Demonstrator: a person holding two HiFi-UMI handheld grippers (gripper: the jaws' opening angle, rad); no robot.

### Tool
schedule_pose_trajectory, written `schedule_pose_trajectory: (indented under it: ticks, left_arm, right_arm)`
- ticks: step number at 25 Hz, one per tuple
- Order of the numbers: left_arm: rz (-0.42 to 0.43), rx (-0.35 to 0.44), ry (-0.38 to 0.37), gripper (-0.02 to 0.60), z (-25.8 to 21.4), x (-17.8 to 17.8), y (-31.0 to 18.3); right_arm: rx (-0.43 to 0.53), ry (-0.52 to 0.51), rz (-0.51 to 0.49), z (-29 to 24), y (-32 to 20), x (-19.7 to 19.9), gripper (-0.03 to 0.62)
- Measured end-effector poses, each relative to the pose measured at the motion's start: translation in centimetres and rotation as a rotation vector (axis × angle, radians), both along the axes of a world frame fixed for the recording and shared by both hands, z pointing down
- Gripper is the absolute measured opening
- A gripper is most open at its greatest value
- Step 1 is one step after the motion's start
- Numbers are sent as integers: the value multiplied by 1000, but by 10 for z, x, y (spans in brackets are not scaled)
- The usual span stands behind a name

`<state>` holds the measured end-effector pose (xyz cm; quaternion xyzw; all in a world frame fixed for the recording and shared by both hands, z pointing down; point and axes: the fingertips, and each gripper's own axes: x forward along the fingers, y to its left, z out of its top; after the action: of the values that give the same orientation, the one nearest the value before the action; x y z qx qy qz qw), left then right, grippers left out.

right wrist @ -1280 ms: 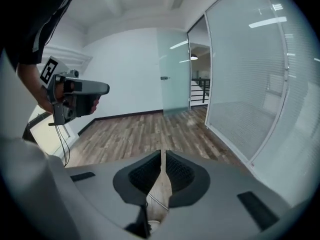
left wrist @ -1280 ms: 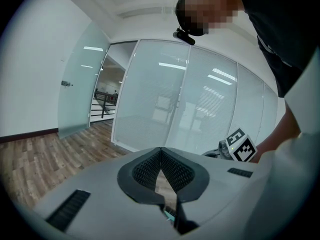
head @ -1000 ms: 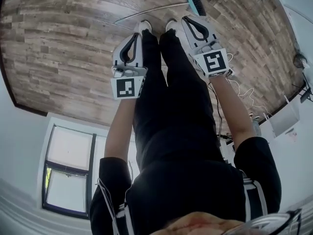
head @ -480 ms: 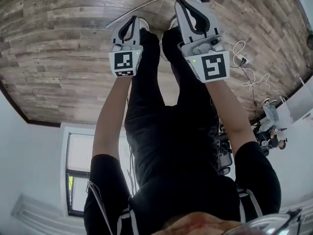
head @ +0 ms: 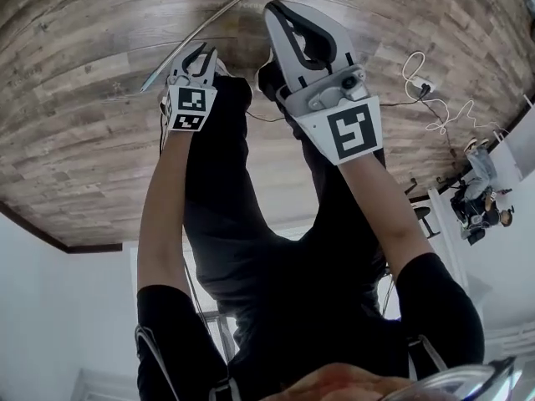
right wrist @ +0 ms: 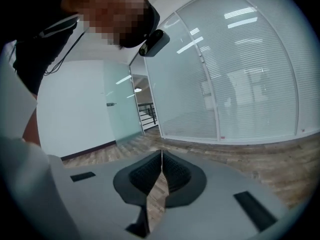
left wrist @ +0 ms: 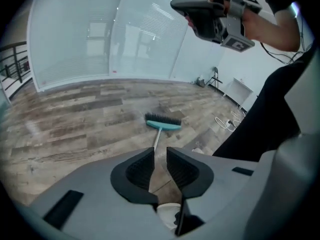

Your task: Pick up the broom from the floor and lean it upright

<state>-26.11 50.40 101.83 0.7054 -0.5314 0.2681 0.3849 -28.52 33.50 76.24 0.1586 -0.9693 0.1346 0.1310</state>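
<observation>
The broom lies flat on the wood floor: a teal head with dark bristles point(left wrist: 163, 121) and a thin silver handle point(head: 209, 23) running down-left to a teal grip. My left gripper point(head: 203, 50) hangs low over the handle's near end, pointing down at it. Its jaws point(left wrist: 160, 153) are opening, with only floor and the far handle showing through the gap. Higher up and to the right, my right gripper point(head: 277, 8) is shut and empty; in its own view the fingertips point(right wrist: 161, 154) meet. It also shows up at the top of the left gripper view point(left wrist: 215, 14).
The person's dark trouser legs point(head: 276, 224) and shoes stand just behind the broom. A white cable point(head: 426, 98) trails over the floor at the right. People sit at the far right point(head: 476, 199). A frosted glass wall point(left wrist: 125, 39) borders the floor.
Both grippers have dropped toward the floor, the left one much further, down to the handle's near end. The left jaws, shut before, now stand apart.
</observation>
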Motion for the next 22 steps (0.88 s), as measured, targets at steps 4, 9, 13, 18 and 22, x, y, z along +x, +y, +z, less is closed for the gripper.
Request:
schedule_pose_trajectory:
  ticks: [4, 9, 13, 18, 22]
  left_arm:
    - [91, -96, -25, 106, 85, 6, 8]
    - [141, -195, -87, 127, 160, -8, 20]
    - [213, -259, -124, 137, 212, -15, 33]
    - [223, -308, -127, 137, 265, 2, 48]
    - [333, -339, -205, 138, 290, -1, 51]
  right_arm:
    - [-34, 1, 45, 32, -5, 24, 18]
    - [-56, -15, 72, 55, -19, 35, 18]
    - [-49, -33, 54, 69, -19, 34, 18]
    - [-59, 3, -22, 95, -7, 39, 18]
    - [-73, 11, -1, 104, -16, 37, 18]
